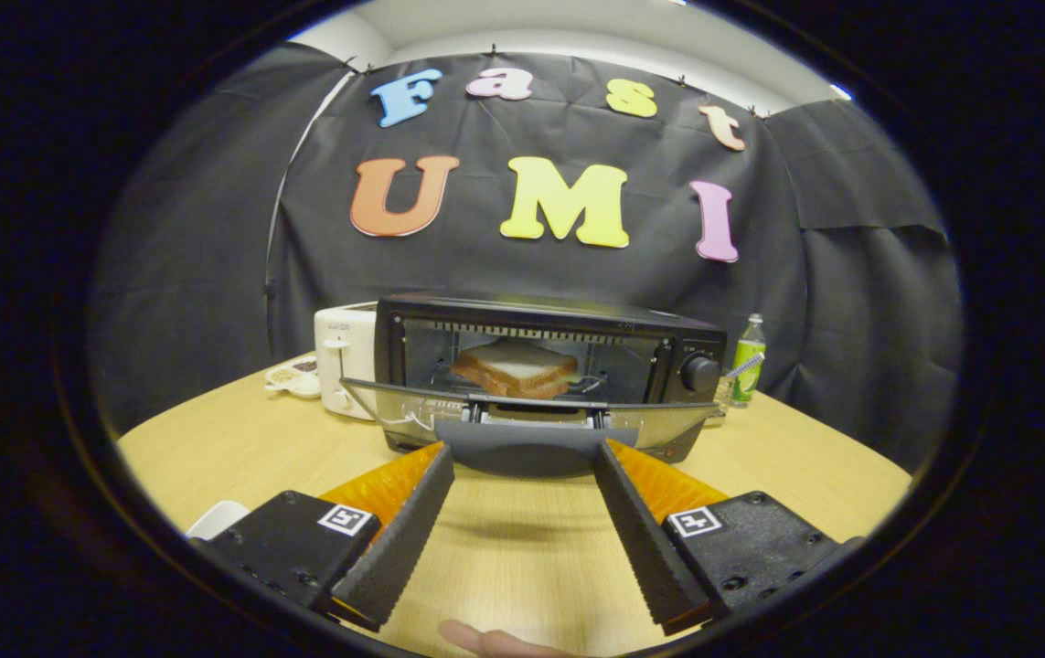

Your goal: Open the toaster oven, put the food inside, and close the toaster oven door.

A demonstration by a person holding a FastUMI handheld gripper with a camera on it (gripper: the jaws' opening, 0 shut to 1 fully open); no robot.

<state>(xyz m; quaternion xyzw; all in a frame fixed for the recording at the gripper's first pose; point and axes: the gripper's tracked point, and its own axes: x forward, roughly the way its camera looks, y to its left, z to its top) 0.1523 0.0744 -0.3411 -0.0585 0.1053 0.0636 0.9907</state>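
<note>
On a pale wooden table (239,448) before a black cloth wall, a toaster oven (548,366) stands with its glass door (527,422) lowered and a slice of toast (516,367) inside. The gripper (522,461) spreads its fingers wide, tips flanking the door's handle (527,450).

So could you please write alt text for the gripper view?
The open tool sits at the lowered door handle of a black toaster oven, with a sandwich inside. A white toaster stands beside it on the wooden table.
</note>
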